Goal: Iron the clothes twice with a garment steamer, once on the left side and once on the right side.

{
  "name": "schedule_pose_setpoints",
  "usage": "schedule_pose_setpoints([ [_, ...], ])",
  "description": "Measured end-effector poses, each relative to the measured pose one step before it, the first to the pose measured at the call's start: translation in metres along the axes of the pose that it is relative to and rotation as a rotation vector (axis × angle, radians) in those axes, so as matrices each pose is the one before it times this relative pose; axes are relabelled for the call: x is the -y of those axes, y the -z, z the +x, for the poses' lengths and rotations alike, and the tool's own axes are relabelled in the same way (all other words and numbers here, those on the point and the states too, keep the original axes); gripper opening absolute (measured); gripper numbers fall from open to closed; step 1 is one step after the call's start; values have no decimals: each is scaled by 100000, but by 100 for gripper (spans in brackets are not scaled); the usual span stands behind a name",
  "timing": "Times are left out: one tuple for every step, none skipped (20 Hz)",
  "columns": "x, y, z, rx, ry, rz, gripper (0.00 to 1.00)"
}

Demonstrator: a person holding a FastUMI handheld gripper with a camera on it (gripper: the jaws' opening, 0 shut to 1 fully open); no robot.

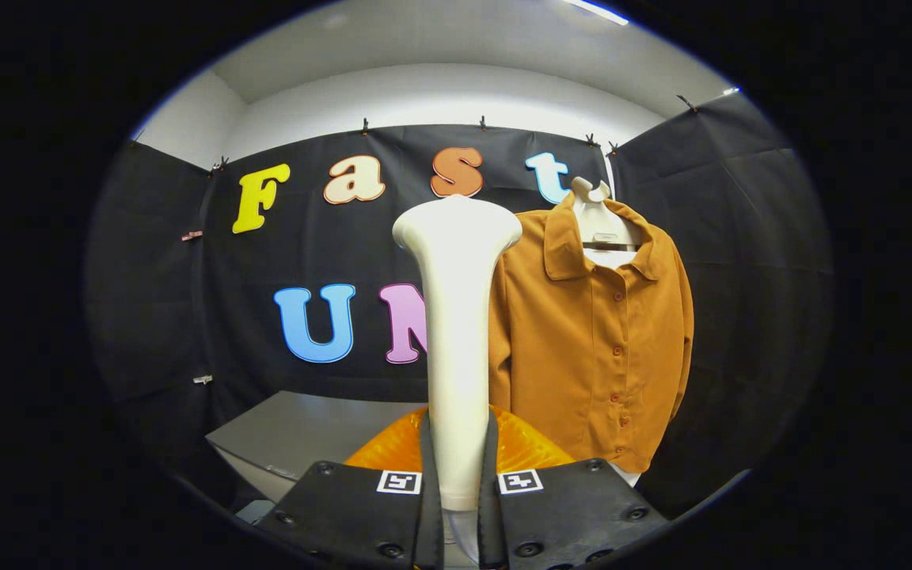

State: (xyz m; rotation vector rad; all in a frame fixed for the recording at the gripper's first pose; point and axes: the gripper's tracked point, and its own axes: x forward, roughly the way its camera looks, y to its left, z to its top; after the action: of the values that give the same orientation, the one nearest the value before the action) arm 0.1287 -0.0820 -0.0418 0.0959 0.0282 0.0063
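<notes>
A white garment steamer (pixel 457 317) stands upright between my fingers, its wide head at the top and its handle pinched low down. My gripper (pixel 458 463) is shut on that handle. An orange translucent base (pixel 535 451) of the steamer shows just behind the fingers. Beyond and to the right hangs an orange-brown buttoned shirt (pixel 594 332) on a white hanger (pixel 594 207), facing me. The steamer head is to the left of the shirt and apart from it; its left sleeve edge is partly hidden by the steamer.
A grey table (pixel 298 431) lies below and to the left, beyond the fingers. Black cloth walls close the booth behind and on both sides.
</notes>
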Motion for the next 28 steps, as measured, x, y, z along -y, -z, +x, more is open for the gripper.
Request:
schedule_pose_setpoints([
  [-378,18,114,-85,233,519,20],
  [-382,84,182,-509,296,306,20],
  [-269,179,30,-397,85,298,20],
  [-320,194,51,-396,-131,1,20],
  [-248,153,15,-290,-339,-297,20],
  [-179,231,153,-198,-399,-461,20],
  [-135,159,22,35,-301,-505,20],
  [-216,60,-23,-28,-227,-637,20],
  [-41,-7,24,157,-194,-546,20],
  [-90,124,19,-41,-207,-347,20],
  [-26,-34,-24,187,-268,-132,20],
  [-107,-40,21,358,-274,-135,20],
  [-69,-55,48,214,-134,-48,20],
  [39,6,23,94,-72,-142,20],
  [46,-32,-20,50,-102,-319,20],
  [-70,-70,70,62,-321,-171,20],
  [-33,-78,-17,104,-360,81,20],
  [-23,-19,-44,74,-156,-9,20],
  [19,-21,-13,194,-25,-167,20],
  [44,-80,43,298,-5,-147,20],
  [2,-51,-2,112,1,-336,20],
  [8,-81,7,171,-7,-245,20],
  [-9,-67,56,-3,-127,17,20],
  [-147,43,8,9,-154,56,20],
  [43,9,34,7,62,-123,20],
  [100,-5,-7,14,153,-148,20],
  [84,-7,48,-32,193,-159,20],
  [104,-59,131,-66,129,-221,20],
])
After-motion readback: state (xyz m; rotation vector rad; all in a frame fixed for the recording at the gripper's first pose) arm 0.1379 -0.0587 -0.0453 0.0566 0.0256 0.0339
